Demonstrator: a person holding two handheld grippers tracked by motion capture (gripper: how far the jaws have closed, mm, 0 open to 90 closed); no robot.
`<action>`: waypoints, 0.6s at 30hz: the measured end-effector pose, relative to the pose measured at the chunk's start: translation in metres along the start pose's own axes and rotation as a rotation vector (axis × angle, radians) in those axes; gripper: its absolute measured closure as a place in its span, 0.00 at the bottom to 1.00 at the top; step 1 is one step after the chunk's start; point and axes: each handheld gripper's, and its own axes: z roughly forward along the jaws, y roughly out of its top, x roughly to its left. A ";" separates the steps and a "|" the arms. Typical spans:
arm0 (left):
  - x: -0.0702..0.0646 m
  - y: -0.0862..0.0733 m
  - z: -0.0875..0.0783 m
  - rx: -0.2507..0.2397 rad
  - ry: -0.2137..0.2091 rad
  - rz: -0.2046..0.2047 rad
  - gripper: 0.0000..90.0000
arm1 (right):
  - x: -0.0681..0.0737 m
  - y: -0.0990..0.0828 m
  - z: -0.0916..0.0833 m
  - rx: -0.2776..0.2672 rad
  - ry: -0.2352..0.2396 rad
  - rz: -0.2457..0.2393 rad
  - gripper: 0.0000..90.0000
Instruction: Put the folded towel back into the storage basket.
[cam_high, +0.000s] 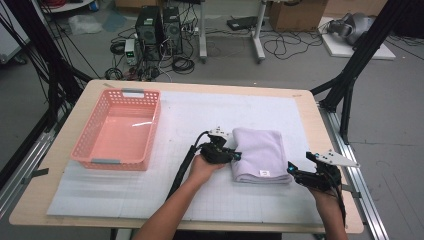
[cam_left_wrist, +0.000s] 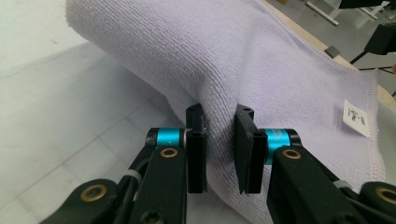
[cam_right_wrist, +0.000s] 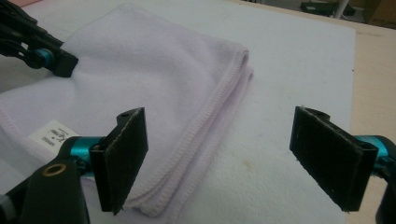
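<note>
on the white mat, left fingers pinch the lilac towel; right fingers gape wide, empty.

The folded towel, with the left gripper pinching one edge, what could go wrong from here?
The left gripper pinches only a fold at one edge of the folded towel, so lifting could let the layers unfold or slip free. The right gripper is open beside the other edge; closing there it might catch only the top layers.

Towel lies right of basket on table.
</note>
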 end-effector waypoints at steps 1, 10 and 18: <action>0.002 0.000 -0.004 -0.006 0.002 0.002 0.85 | 0.000 0.000 0.000 0.001 0.001 0.002 0.20; 0.029 -0.012 -0.051 -0.064 0.061 0.045 0.85 | 0.002 0.000 0.001 0.000 0.001 -0.005 0.20; 0.043 -0.027 -0.083 -0.138 0.091 0.077 0.85 | 0.005 0.001 0.002 0.009 0.004 -0.004 0.20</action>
